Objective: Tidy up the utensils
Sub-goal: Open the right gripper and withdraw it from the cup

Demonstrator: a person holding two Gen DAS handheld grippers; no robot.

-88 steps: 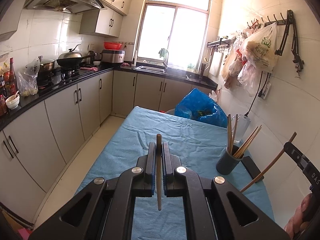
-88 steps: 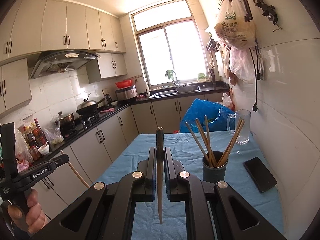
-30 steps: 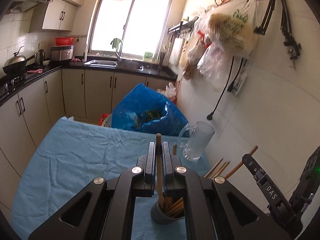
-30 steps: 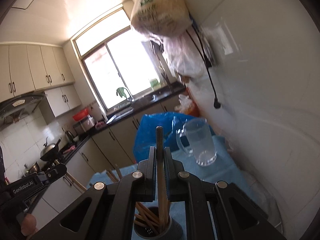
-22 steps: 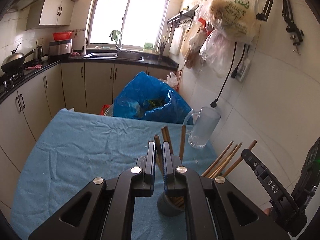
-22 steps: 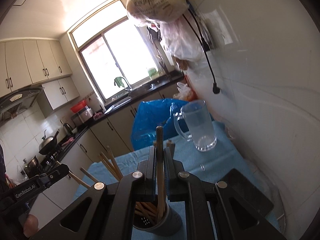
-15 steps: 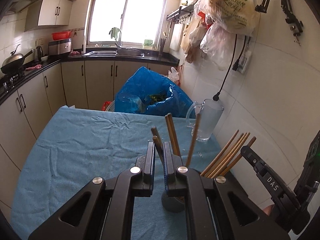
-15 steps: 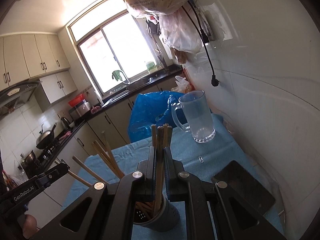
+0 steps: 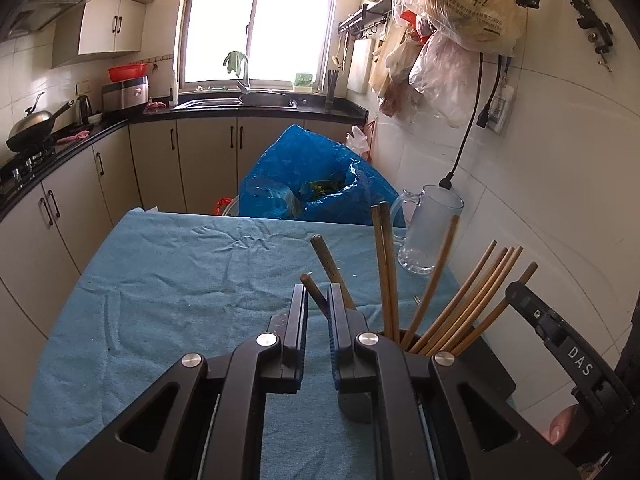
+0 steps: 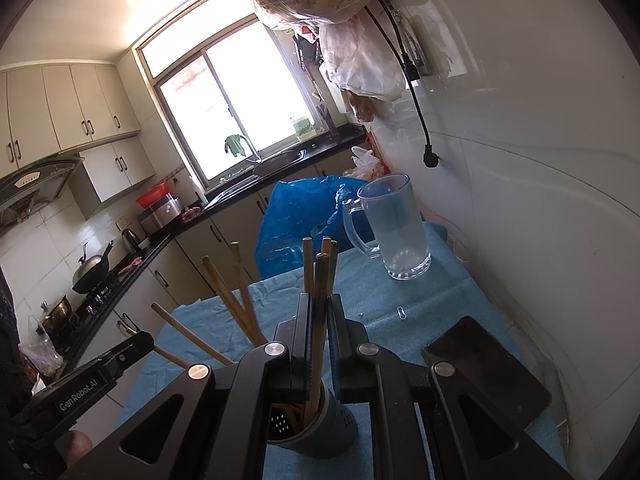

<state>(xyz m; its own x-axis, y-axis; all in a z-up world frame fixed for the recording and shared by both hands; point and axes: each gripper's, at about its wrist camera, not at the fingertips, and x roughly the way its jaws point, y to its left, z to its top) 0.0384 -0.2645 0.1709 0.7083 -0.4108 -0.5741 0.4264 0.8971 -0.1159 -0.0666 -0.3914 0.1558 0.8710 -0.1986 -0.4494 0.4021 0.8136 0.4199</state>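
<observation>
A grey holder full of several wooden chopsticks stands on the blue cloth. My right gripper is shut on one upright chopstick, whose lower end is inside the holder. My left gripper hangs just above and beside the holder. Its jaws keep a narrow gap, and a chopstick slants across that gap, touching both pads. The holder's inside is mostly hidden in the left wrist view.
A glass mug stands on the cloth by the white wall, and a dark phone lies right of the holder. A blue bag sits past the table's far edge. The blue cloth stretches left.
Both grippers sank toward the holder, which now sits lower and nearer in each view. The left chopstick tipped from upright to slanted as its jaws eased slightly. The right grip is unchanged.
</observation>
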